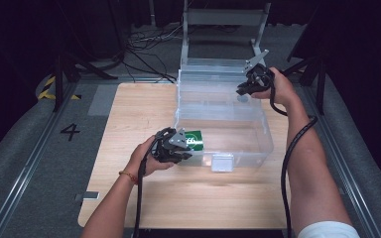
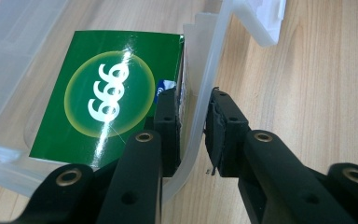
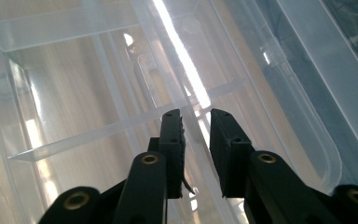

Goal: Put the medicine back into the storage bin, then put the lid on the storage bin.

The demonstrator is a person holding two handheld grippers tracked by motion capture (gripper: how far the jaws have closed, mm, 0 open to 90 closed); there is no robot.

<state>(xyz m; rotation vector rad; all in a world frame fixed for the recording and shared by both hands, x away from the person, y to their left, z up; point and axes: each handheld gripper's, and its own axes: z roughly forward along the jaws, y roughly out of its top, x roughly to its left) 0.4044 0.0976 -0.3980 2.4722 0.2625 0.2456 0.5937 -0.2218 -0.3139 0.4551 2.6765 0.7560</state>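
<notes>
A clear plastic box (image 1: 258, 130) stands open on the wooden table (image 1: 144, 198), its lid (image 1: 218, 64) tipped back behind it. A green carton (image 1: 195, 140) printed "999" lies inside at the front left corner. My left gripper (image 1: 184, 148) straddles the front wall there. In the left gripper view, one jaw is inside against the green carton (image 2: 107, 98) and the other outside, and the left gripper (image 2: 193, 100) is shut on the wall (image 2: 209, 56). My right gripper (image 1: 242, 90) is at the back right, and the right gripper (image 3: 196, 116) is shut on the clear rear rim (image 3: 186, 60).
A white latch (image 1: 222, 162) hangs on the box's front wall. Clear dividers (image 3: 74, 135) split the box's inside into compartments. Bare wood lies left of and in front of the box. Metal frame legs and cables stand beyond the table's far edge.
</notes>
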